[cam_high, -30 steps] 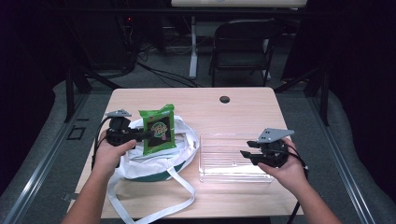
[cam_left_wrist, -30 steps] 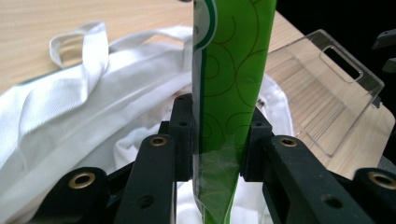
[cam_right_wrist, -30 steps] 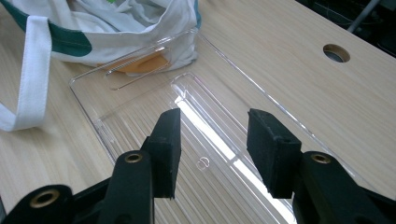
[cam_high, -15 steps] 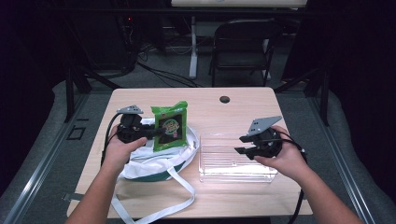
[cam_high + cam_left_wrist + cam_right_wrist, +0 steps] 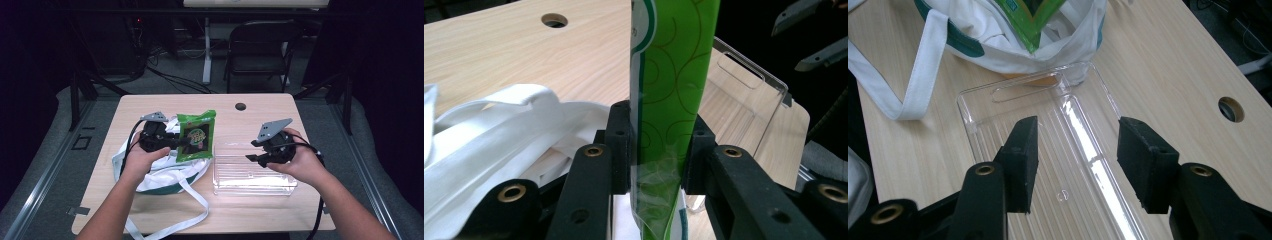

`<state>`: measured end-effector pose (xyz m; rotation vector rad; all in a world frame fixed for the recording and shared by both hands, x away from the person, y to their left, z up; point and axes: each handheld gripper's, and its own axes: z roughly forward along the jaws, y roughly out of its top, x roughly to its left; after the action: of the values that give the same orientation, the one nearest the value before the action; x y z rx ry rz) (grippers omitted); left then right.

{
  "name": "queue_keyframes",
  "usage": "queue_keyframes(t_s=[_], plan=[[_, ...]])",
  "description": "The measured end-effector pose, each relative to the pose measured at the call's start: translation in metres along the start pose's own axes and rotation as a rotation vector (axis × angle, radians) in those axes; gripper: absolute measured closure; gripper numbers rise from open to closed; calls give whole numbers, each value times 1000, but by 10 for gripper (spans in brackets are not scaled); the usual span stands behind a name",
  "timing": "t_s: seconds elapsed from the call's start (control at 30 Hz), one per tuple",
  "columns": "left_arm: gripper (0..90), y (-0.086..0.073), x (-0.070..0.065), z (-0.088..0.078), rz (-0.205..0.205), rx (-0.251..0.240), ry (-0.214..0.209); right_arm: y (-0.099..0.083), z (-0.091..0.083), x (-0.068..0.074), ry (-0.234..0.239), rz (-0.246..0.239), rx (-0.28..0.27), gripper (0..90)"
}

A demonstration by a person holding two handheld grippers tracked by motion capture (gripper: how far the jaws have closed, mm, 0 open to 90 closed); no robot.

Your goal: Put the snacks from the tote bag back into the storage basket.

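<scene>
My left gripper [image 5: 176,144] [image 5: 655,150] is shut on a green snack packet [image 5: 196,135] [image 5: 671,75], held upright above the white cloth bag [image 5: 165,172] [image 5: 489,135] with green trim. The packet's corner [image 5: 1030,22] hangs over the bag's mouth [image 5: 998,45]. My right gripper [image 5: 254,150] [image 5: 1077,160] hovers above the clear plastic tray [image 5: 252,175] [image 5: 1058,165]. Its jaws have just been opening and nothing is between them.
The wooden table [image 5: 150,210] has a round cable hole [image 5: 240,106] [image 5: 554,20] [image 5: 1231,109] at its far edge. The bag's long white straps [image 5: 195,210] [image 5: 913,75] trail toward the near edge. A black folding chair [image 5: 260,50] stands beyond the table.
The left gripper carried the green packet rightward, toward the tray. The right gripper rose above the tray and shifted left a little.
</scene>
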<state>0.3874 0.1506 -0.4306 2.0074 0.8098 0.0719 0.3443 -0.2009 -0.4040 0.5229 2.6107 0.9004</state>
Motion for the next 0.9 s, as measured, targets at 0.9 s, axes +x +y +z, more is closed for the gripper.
queue_keyframes(t_s=[0.9], plan=[[721, 8, -18, 28, 60, 38, -66, 66, -16, -8, 2, -153, 47, 505]])
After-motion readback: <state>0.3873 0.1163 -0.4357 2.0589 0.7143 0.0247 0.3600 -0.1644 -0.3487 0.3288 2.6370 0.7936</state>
